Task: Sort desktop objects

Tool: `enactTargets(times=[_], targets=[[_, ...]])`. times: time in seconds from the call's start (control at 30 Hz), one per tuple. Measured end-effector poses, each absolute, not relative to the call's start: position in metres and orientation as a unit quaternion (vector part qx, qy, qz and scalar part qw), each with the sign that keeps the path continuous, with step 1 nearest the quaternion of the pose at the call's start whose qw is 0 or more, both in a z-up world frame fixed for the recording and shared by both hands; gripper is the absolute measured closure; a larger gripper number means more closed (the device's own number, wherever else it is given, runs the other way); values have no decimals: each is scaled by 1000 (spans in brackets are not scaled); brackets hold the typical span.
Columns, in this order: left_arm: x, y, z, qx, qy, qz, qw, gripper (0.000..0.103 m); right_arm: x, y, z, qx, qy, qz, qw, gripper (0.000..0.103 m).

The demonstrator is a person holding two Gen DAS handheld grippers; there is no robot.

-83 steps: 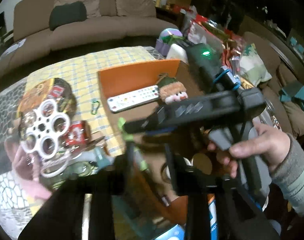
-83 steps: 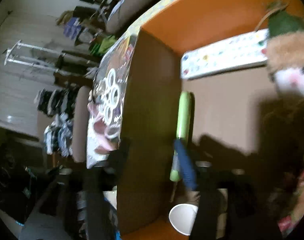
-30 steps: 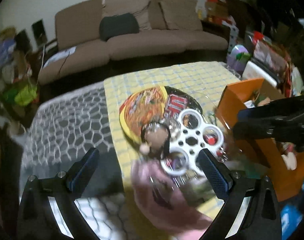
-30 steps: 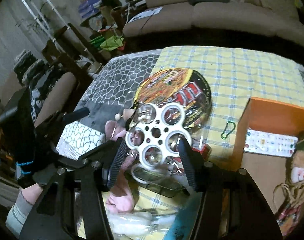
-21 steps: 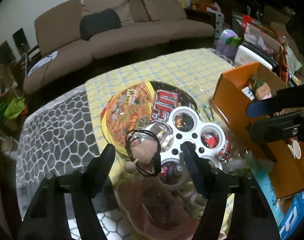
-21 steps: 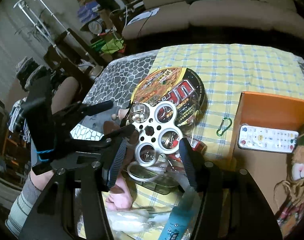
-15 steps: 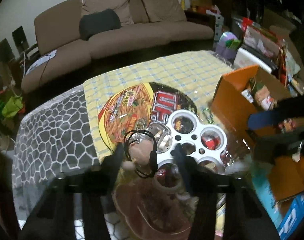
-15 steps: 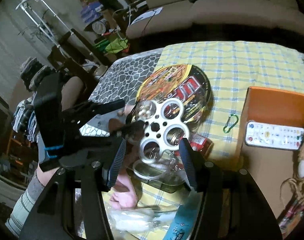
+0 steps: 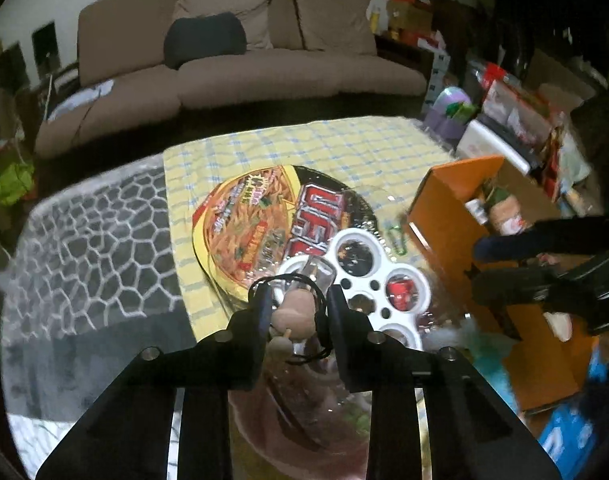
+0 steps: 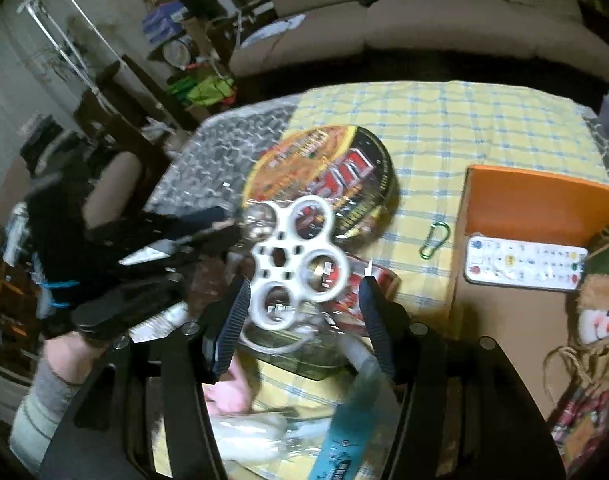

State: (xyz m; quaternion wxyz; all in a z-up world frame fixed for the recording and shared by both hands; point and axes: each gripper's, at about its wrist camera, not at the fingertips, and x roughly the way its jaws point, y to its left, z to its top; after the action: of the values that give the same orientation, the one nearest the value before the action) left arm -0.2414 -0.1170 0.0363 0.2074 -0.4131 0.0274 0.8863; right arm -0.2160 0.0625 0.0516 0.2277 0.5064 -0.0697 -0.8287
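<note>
My left gripper (image 9: 298,307) is shut on a small tan wooden piece with a black cord (image 9: 294,314), beside a white ring-holed holder (image 9: 378,280) over a pile of clutter. My right gripper (image 10: 304,294) is open and empty above the same white holder (image 10: 300,254). The left gripper (image 10: 224,232) also shows in the right wrist view, at the holder's left edge. An orange-rimmed cardboard box (image 10: 516,196) at the right holds a white remote (image 10: 524,262) and a scarecrow doll (image 10: 600,308). The box (image 9: 444,200) also shows in the left wrist view.
A round instant-noodle bowl (image 10: 328,176) lies on the yellow checked cloth (image 10: 444,120). A green carabiner (image 10: 435,240) lies between bowl and box. A pink item (image 10: 232,388) and a blue tube (image 10: 348,432) lie near me. A brown sofa (image 9: 232,64) stands behind the table.
My left gripper has closed from wide open onto the wooden piece with the cord. My right gripper has come out of the box and now hovers open over the white holder.
</note>
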Motion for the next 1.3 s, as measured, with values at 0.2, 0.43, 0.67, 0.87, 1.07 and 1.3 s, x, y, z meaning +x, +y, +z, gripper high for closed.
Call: enactTargets(times=[0.2, 0.43, 0.67, 0.87, 1.07, 1.3], targets=[[-225, -105, 37, -409, 86, 887, 195, 59, -223, 59, 30, 533, -54, -820, 201, 39], [-202, -145, 25, -431, -60, 877, 205, 48, -231, 53, 17, 547, -24, -814, 193, 76], [-195, -132, 5, -452, -55, 864, 215, 44, -218, 64, 39, 515, -28, -832, 204, 95], [-188, -128, 12, -452, -99, 856, 230, 44, -187, 54, 83, 471, 40, -857, 208, 94], [-172, -113, 0, -477, -173, 820, 265, 42, -157, 41, 130, 443, 70, -866, 223, 95], [-152, -81, 16, -457, -223, 799, 320, 43, -122, 29, 150, 440, 130, -863, 213, 95]])
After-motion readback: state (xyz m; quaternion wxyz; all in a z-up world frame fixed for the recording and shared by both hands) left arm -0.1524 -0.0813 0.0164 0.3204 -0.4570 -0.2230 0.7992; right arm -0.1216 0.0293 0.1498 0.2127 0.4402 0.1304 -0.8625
